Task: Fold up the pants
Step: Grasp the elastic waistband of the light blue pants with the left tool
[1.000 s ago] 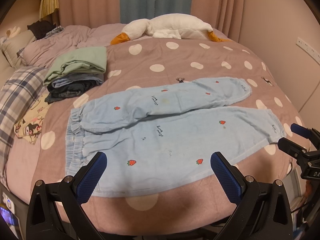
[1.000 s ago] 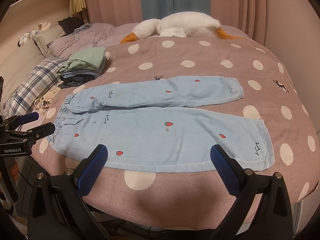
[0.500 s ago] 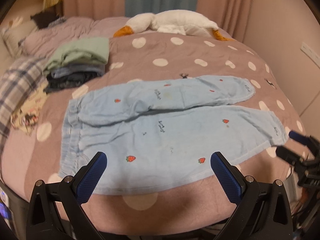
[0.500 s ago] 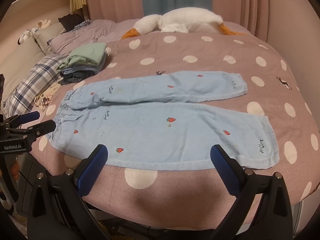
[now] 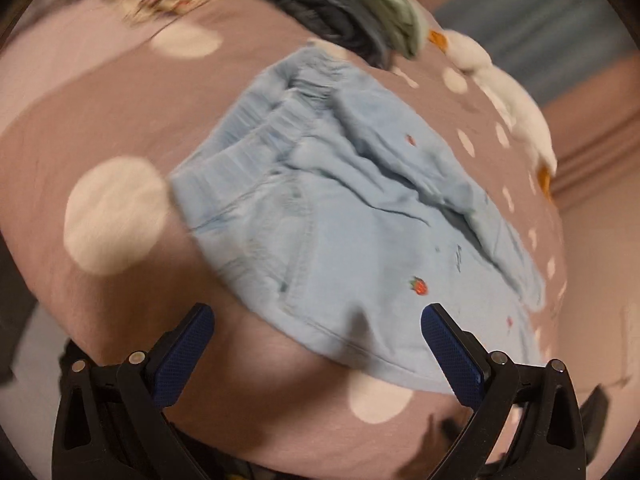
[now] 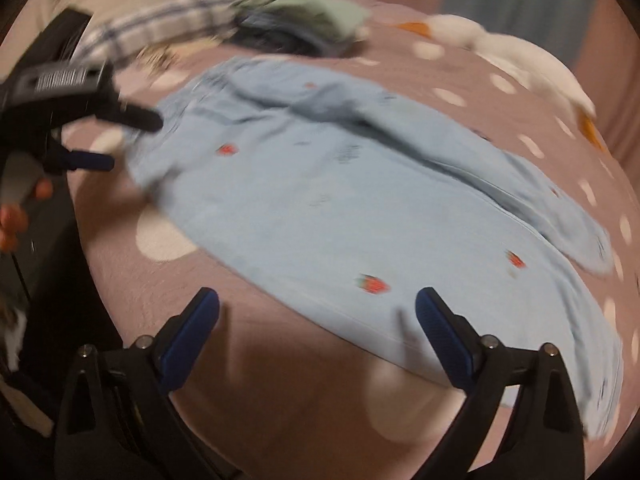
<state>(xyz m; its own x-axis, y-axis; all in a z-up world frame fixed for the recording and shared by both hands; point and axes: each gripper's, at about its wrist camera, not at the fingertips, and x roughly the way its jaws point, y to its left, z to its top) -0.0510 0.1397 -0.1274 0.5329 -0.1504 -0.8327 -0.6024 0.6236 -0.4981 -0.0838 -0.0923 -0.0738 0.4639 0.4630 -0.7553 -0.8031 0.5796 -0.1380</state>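
Observation:
Light blue pants with small strawberry prints lie flat on the pink dotted bedcover, waistband at the far left and legs running right. My left gripper is open, low over the near edge by the waistband end. In the right wrist view the left gripper hangs open beside the waistband corner of the pants. My right gripper is wide, its jaws closing, with the near leg's edge just ahead of its fingertips; the pads do not press on it. Both views are motion-blurred.
A stack of folded clothes sits beyond the waistband, and a white goose plush lies at the far side. The right wrist view shows a plaid pillow, the clothes stack, and a person's hand at the left.
Both grippers have dropped toward the bed and rolled, so the pants look much nearer and tilted. The left now sits by the waistband, and the right over the near leg's edge.

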